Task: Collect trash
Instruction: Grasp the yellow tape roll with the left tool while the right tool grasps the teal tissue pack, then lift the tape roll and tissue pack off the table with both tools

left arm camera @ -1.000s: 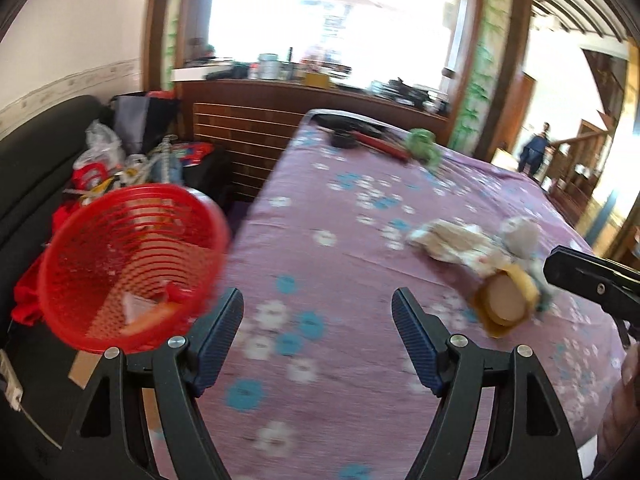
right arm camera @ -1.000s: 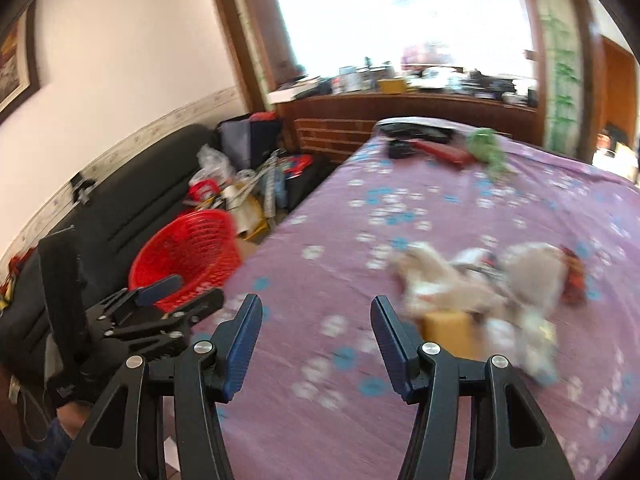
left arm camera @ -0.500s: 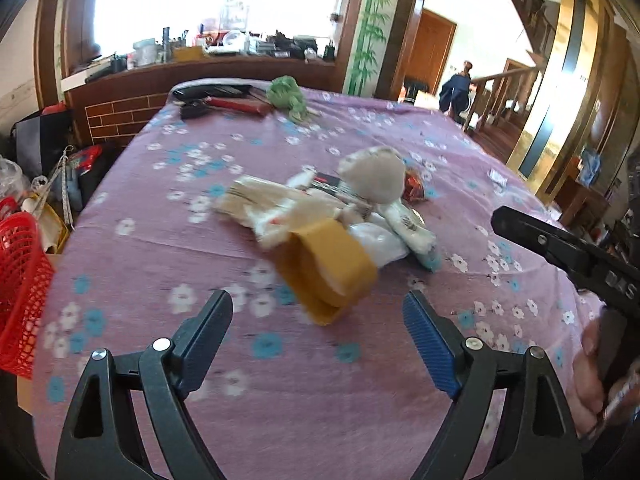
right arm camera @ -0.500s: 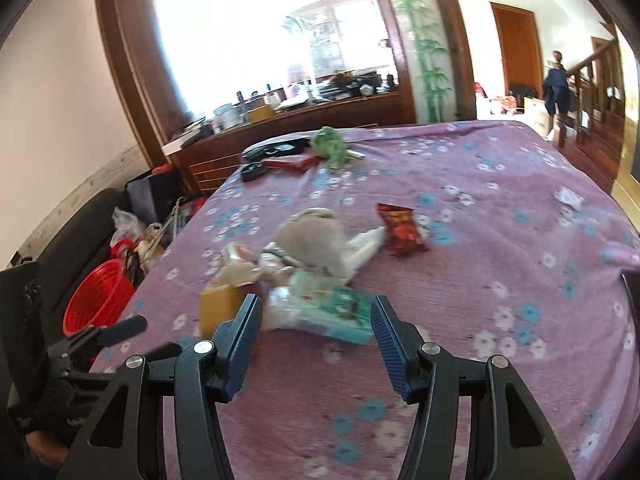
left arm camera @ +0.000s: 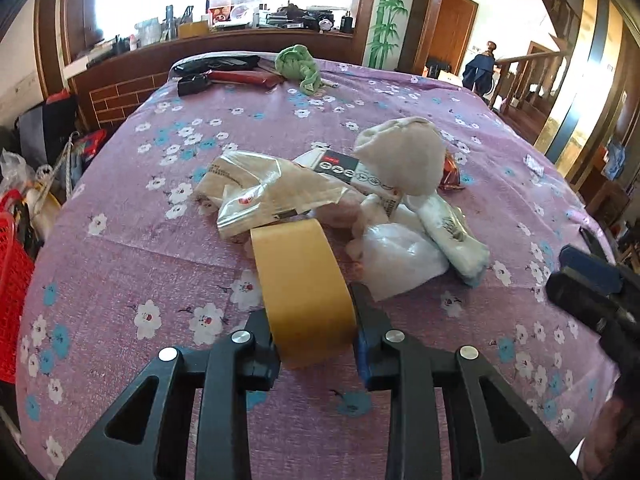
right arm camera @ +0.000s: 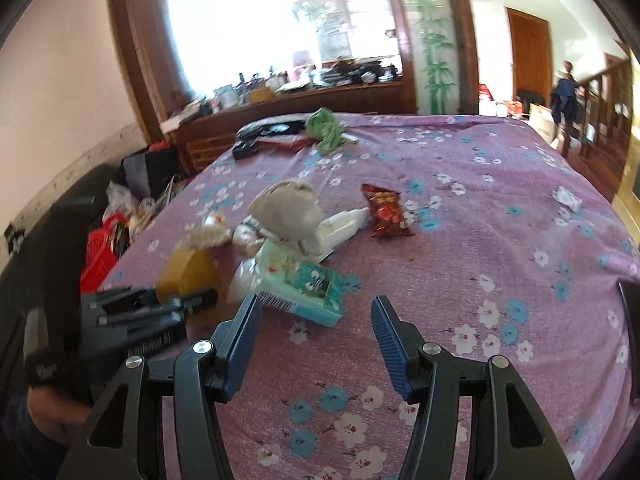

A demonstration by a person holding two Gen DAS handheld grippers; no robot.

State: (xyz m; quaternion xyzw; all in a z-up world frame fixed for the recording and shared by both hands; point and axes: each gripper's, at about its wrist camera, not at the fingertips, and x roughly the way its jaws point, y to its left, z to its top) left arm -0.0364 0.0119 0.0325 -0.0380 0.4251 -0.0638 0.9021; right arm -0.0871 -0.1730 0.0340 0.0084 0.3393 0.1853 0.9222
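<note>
A pile of trash lies mid-table on the purple flowered cloth point(left arm camera: 160, 264): a clear wrapper point(left arm camera: 260, 190), a crumpled white wad point(left arm camera: 404, 156), white bags point(left arm camera: 400, 256) and a red snack packet point(right arm camera: 386, 210). My left gripper point(left arm camera: 314, 316) is shut on a yellow tape roll point(left arm camera: 304, 288) at the pile's near edge; it also shows in the right wrist view point(right arm camera: 188, 276). My right gripper point(right arm camera: 316, 336) is open and empty, just short of a teal tissue pack point(right arm camera: 300, 284).
A red basket point(left arm camera: 12, 280) stands off the table's left edge, beside bags and a dark sofa point(right arm camera: 52, 232). A green cloth point(left arm camera: 298, 64), a red case and black items point(left arm camera: 220, 64) lie at the far end. A small paper scrap point(right arm camera: 568, 198) lies far right.
My left gripper swung from the red basket to the pile and closed on the yellow tape roll. My right gripper moved right, toward the teal pack, still open.
</note>
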